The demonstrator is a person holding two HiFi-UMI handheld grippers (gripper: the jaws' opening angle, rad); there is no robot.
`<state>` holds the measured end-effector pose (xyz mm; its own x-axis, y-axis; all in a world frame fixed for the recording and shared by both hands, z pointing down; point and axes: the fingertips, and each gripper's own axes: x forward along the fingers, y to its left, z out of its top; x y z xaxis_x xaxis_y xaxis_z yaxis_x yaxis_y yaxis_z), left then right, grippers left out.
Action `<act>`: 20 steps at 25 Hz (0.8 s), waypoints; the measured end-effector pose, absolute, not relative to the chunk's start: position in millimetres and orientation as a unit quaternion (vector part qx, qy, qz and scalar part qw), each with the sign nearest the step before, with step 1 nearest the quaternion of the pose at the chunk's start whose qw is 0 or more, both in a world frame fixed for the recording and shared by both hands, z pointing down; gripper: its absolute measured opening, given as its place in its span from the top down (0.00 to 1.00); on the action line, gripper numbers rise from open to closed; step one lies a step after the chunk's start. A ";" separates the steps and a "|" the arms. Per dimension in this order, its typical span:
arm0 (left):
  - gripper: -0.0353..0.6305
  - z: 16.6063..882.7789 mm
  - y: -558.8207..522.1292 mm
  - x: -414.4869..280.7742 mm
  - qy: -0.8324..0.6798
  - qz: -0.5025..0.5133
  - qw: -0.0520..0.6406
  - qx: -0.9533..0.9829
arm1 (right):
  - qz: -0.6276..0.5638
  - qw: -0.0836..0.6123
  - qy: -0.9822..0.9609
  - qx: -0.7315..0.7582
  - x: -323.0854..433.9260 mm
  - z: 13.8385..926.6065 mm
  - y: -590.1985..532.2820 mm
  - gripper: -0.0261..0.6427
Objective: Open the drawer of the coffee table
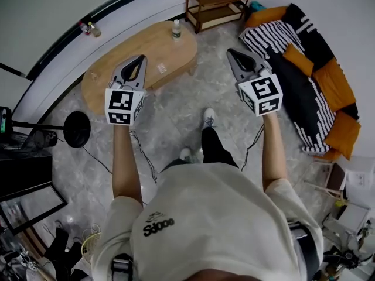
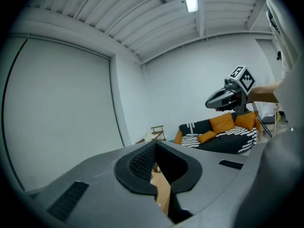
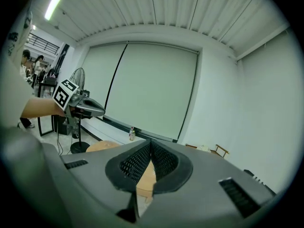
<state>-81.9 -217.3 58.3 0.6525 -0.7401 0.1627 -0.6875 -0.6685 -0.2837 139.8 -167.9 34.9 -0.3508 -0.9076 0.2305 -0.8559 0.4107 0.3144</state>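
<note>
Left gripper view: the left gripper's (image 2: 154, 144) fingers (image 2: 137, 163) are pressed together with nothing held between them, and a strip of the wooden coffee table (image 1: 153, 44) is seen through the slit below them. In the right gripper view the right gripper's (image 3: 150, 141) fingers (image 3: 166, 164) are likewise closed on nothing, with the same wood showing beneath. In the head view both grippers are held out in front of the person at arm's length, each with its marker cube nearest the hand. The left gripper's tip is seen over the near edge of the oval tabletop, while the right gripper's tip is seen over the grey marble floor (image 1: 176, 116), just off the table's right end. The coffee table is placed ahead of the person, near the curved wall, and its drawer cannot be made out from these angles. A small bottle (image 1: 176, 30) is stood upright at the far right end of the tabletop. A wooden shelf (image 1: 218, 3) is set beyond the table, and a black sofa (image 1: 304, 92) with orange cushions is set to the right.
</note>
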 end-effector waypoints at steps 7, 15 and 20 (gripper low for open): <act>0.92 91.7 -257.5 -79.3 0.429 -0.154 0.076 -0.887 | -0.059 0.173 -0.834 0.521 152.5 56.2 -229.9 0.95; 0.92 116.3 -328.7 -91.9 0.490 -0.141 0.026 -0.860 | -0.058 0.194 -0.852 0.482 157.0 89.7 -329.4 0.95; 0.92 142.7 -361.6 -88.1 0.507 -0.169 0.010 -0.845 | -0.048 0.184 -0.871 0.453 159.2 112.0 -376.2 0.95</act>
